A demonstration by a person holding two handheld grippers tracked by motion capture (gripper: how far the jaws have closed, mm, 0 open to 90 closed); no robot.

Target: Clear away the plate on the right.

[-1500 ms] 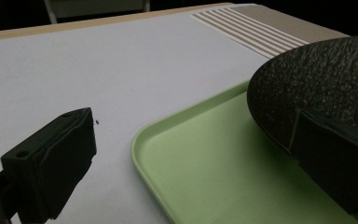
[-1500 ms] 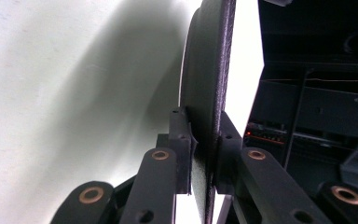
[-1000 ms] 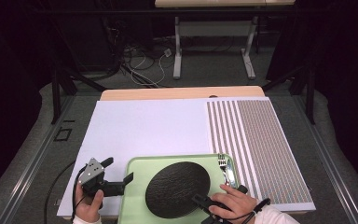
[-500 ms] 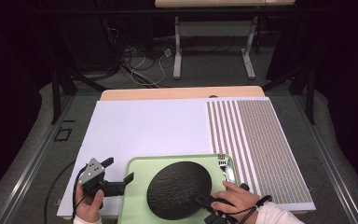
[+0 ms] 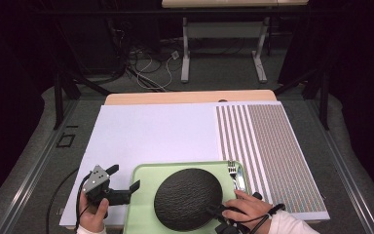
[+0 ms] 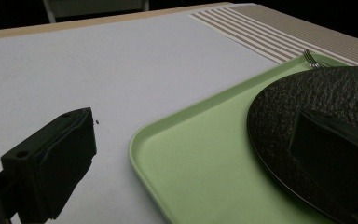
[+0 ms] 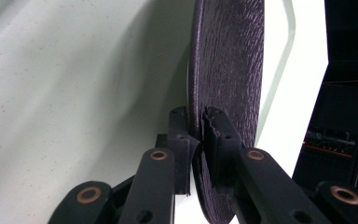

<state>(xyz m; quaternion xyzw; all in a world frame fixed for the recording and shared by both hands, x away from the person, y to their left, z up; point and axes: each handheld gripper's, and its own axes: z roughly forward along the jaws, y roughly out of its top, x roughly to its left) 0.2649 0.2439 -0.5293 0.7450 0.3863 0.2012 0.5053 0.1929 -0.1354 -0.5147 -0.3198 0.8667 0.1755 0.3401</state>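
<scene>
A round black textured plate (image 5: 187, 204) lies on a pale green tray (image 5: 143, 195) at the table's near edge. My right gripper (image 5: 214, 212) is shut on the plate's near right rim. In the right gripper view the pads (image 7: 196, 121) pinch the plate (image 7: 228, 56) from both faces, and that edge stands slightly off the tray (image 7: 74, 93). A metal fork (image 5: 233, 173) rests along the tray's right side. My left gripper (image 5: 124, 177) hovers open at the tray's left edge, with nothing between its jaws (image 6: 191, 154); beyond them lie the plate (image 6: 317, 93) and the fork (image 6: 311, 58).
The tray sits on a white mat (image 5: 151, 131) that covers most of the table. A striped brown section (image 5: 268, 146) fills the mat's right part. A strip of wooden tabletop (image 5: 190, 97) shows at the far edge, with table legs and cables on the floor beyond.
The right hand has shifted only slightly with the plate rim in its grip. The left gripper has stayed where it was.
</scene>
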